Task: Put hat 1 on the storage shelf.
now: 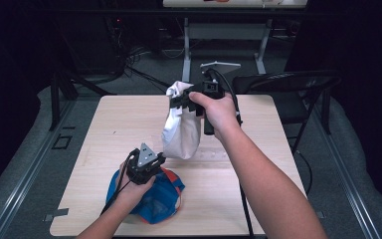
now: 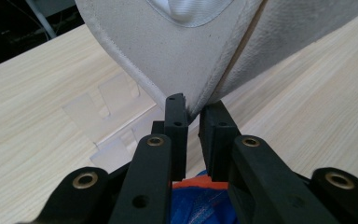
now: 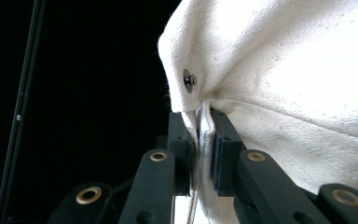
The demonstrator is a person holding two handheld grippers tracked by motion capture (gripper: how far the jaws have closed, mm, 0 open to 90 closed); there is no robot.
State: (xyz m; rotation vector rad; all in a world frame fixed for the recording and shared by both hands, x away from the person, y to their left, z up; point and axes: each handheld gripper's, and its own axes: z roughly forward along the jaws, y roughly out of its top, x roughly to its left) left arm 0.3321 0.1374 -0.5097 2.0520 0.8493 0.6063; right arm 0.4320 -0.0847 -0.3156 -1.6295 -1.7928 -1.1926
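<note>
A white cloth bag [image 1: 181, 130] hangs above the wooden table [image 1: 109, 124], held up by its top edge. My right gripper [image 1: 178, 102] is shut on that top hem [image 3: 200, 126], just below a small metal snap [image 3: 189, 80]. My left gripper [image 1: 162, 158] sits low near the table, and its jaws pinch the bag's bottom corner [image 2: 193, 109]. The bag's pale fabric [image 2: 182, 51] spreads up from that corner. A blue and orange cloth bag [image 1: 154, 199] lies crumpled on the table under my left hand, and it shows below the jaws [image 2: 200, 200].
A clear plastic piece [image 2: 107, 112] lies flat on the table beside the bag's lower end. A black folding chair [image 1: 288, 84] stands off the table's far right corner. Table legs and cables sit on the dark floor behind.
</note>
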